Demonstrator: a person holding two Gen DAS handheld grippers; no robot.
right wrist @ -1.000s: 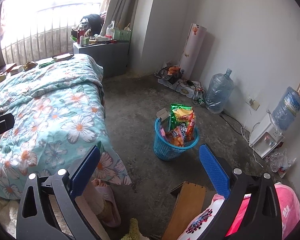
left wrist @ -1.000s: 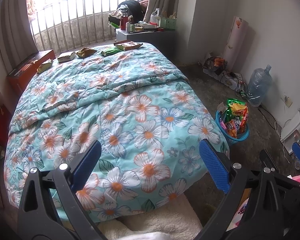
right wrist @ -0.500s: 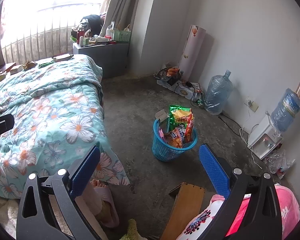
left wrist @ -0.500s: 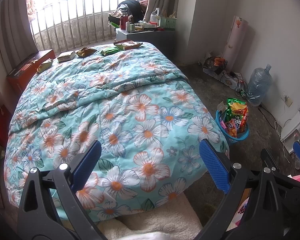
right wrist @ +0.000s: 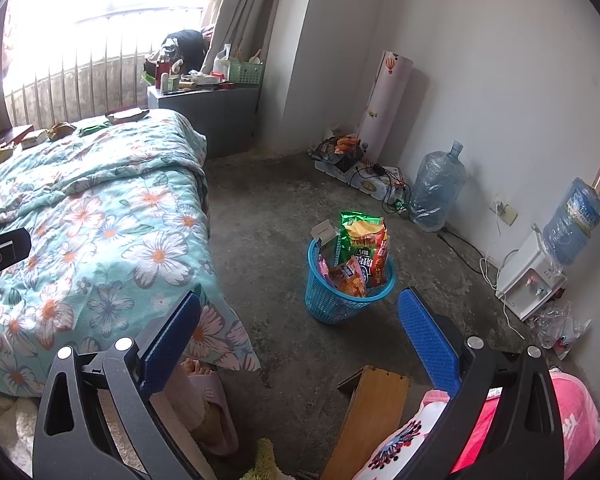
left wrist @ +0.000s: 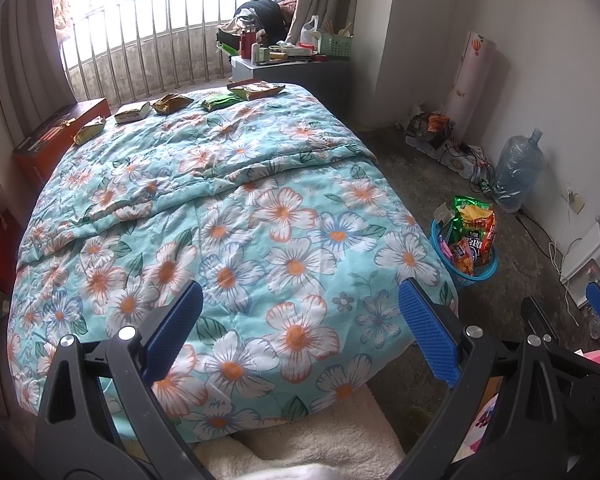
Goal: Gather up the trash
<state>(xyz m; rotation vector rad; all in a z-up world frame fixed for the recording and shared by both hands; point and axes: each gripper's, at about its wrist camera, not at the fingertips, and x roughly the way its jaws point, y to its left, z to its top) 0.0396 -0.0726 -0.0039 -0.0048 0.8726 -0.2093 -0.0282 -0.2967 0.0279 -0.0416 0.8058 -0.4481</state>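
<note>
Left gripper (left wrist: pixel 300 328) and right gripper (right wrist: pixel 300 330) both gape empty; 5 snack wrappers (left wrist: pixel 256 90) line the bed's (left wrist: pixel 260 216) far edge.

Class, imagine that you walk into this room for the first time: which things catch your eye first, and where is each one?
The bed's floral quilt fills the left wrist view, with a row of snack wrappers along its far edge, near the window railing. On the floor to the bed's right stands a blue basket stuffed with bright snack bags. Both the left gripper and the right gripper are open and empty.
</note>
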